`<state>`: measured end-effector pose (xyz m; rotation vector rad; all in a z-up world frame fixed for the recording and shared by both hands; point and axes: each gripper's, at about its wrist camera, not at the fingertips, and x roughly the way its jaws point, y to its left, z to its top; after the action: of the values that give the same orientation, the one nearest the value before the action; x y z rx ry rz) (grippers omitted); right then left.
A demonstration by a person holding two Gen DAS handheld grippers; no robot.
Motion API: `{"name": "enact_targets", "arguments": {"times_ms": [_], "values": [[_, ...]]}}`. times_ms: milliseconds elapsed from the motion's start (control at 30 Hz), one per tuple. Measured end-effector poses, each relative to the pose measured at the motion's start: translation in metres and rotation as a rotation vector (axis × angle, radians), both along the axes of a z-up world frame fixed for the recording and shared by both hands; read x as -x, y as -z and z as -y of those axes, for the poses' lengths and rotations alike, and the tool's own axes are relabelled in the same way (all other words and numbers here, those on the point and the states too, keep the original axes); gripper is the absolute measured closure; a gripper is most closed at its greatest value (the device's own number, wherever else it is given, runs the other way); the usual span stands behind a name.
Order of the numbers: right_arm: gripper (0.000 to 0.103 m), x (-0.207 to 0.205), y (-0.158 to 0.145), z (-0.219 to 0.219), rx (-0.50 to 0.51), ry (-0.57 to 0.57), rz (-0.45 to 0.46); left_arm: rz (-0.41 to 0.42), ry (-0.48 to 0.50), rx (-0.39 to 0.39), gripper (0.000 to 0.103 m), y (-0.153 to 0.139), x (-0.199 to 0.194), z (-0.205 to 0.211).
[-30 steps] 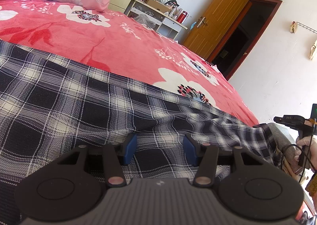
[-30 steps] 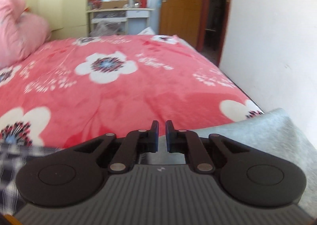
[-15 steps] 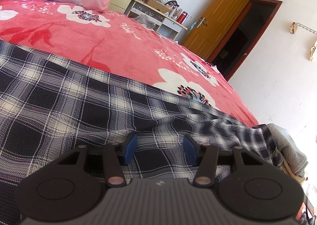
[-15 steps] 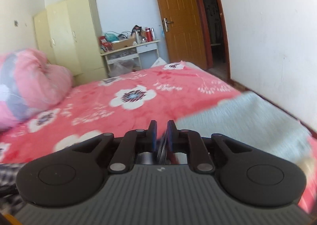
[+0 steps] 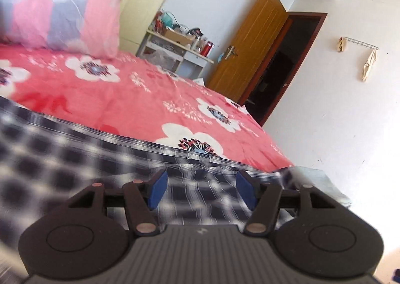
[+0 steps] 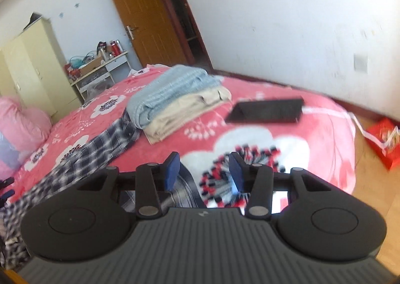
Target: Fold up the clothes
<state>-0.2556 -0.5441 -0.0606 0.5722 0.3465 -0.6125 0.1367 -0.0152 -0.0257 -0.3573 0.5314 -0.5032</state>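
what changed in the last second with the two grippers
The right gripper, shut on pale cloth before, is now open and empty, turned toward the folded stack. The left gripper lifted slightly and stays open over the plaid shirt.

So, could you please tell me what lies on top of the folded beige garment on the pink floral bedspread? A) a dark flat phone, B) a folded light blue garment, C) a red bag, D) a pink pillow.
B: in the right wrist view, the folded light blue garment rests directly on the folded beige garment, while the dark flat phone lies apart on the pink floral bedspread.
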Motion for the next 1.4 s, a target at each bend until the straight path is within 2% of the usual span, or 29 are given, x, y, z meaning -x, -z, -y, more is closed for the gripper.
{"name": "enact_targets", "arguments": {"times_ms": [200, 333, 433, 500, 600, 700, 800, 933, 1033, 1067, 1100, 1233, 1400], "values": [[0.059, -0.013, 0.020, -0.012, -0.089, -0.134, 0.115, -0.004, -0.275, -0.065, 0.040, -0.030, 0.095, -0.106], [0.058, -0.031, 0.028, -0.026, -0.115, -0.246, 0.120, -0.008, -0.463, -0.111, 0.039, -0.048, 0.158, -0.177], [0.058, -0.051, 0.036, -0.040, -0.157, -0.327, 0.106, -0.048, -0.596, -0.095, 0.037, -0.039, 0.189, -0.227], [0.058, -0.068, 0.039, -0.053, -0.213, -0.393, 0.116, -0.089, -0.641, -0.051, 0.037, -0.025, 0.198, -0.251], [0.058, -0.094, 0.041, -0.077, -0.306, -0.479, 0.138, -0.157, -0.645, 0.039, 0.037, 0.005, 0.192, -0.271], [0.058, -0.118, 0.045, -0.102, -0.405, -0.547, 0.144, -0.201, -0.590, 0.128, 0.038, 0.035, 0.173, -0.273], [0.058, -0.134, 0.048, -0.124, -0.452, -0.573, 0.106, -0.239, -0.520, 0.160, 0.044, 0.057, 0.151, -0.260], [0.058, -0.139, 0.040, -0.152, -0.364, -0.603, 0.059, -0.270, -0.440, 0.146, 0.050, 0.076, 0.132, -0.233], [0.058, -0.142, 0.036, -0.170, -0.292, -0.637, 0.030, -0.294, -0.433, 0.141, 0.065, 0.089, 0.125, -0.222], [0.058, -0.144, 0.035, -0.173, -0.277, -0.646, 0.018, -0.289, -0.438, 0.142, 0.078, 0.090, 0.124, -0.221], [0.058, -0.146, 0.036, -0.177, -0.262, -0.656, 0.007, -0.288, -0.442, 0.152, 0.097, 0.091, 0.124, -0.222], [0.058, -0.159, 0.033, -0.197, -0.169, -0.715, -0.033, -0.263, -0.456, 0.213, 0.100, 0.085, 0.136, -0.232], [0.058, -0.172, 0.020, -0.227, 0.030, -0.844, -0.053, -0.245, -0.457, 0.321, 0.100, 0.071, 0.153, -0.256]]}}
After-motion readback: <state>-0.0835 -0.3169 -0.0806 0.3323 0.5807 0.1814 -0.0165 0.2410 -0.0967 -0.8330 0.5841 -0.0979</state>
